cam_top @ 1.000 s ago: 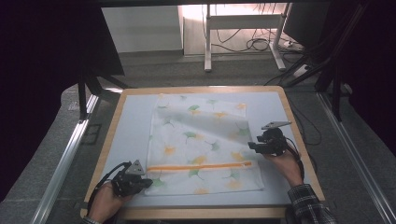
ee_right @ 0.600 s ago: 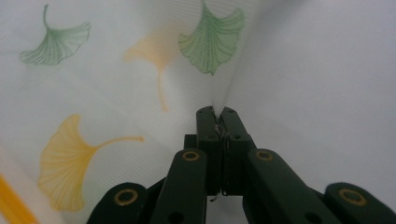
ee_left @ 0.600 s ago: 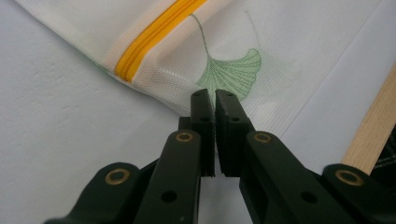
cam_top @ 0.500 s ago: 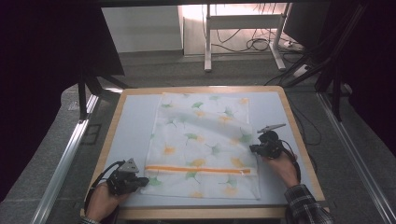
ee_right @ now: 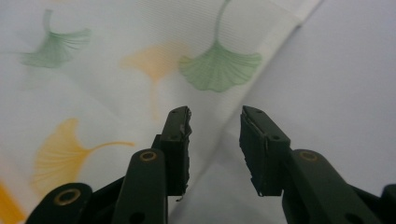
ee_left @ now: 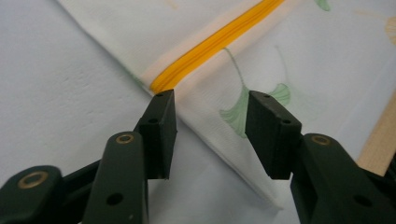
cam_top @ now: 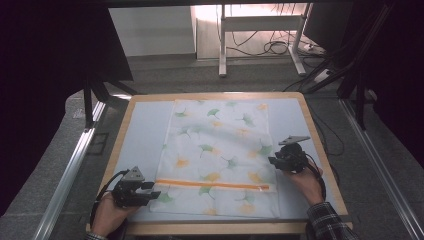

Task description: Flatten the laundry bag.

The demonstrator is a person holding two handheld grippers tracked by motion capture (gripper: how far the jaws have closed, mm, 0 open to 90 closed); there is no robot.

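Observation:
A white cloth (cam_top: 220,145) printed with green and yellow ginkgo leaves lies flat on the pale blue mat (cam_top: 142,135). An orange zipper (cam_top: 215,184) crosses it near the front. My left gripper (cam_top: 154,193) sits at the cloth's near-left edge. Its jaws have just been opening and are open, astride the edge beside the zipper end (ee_left: 161,84) without pressing it. My right gripper (cam_top: 273,161) is at the cloth's right edge. Its jaws have also just been opening and stand apart over the hem (ee_right: 280,35), nothing gripped.
The mat covers a wooden-rimmed table (cam_top: 320,145). A strip of bare mat runs along each side of the cloth. Metal rails (cam_top: 70,170) flank the table, and a desk frame with cables (cam_top: 265,45) stands beyond the far edge.
The cloth lies smoother than a second ago, with fewer wrinkles. Both hands have stayed about where they were at its left and right edges.

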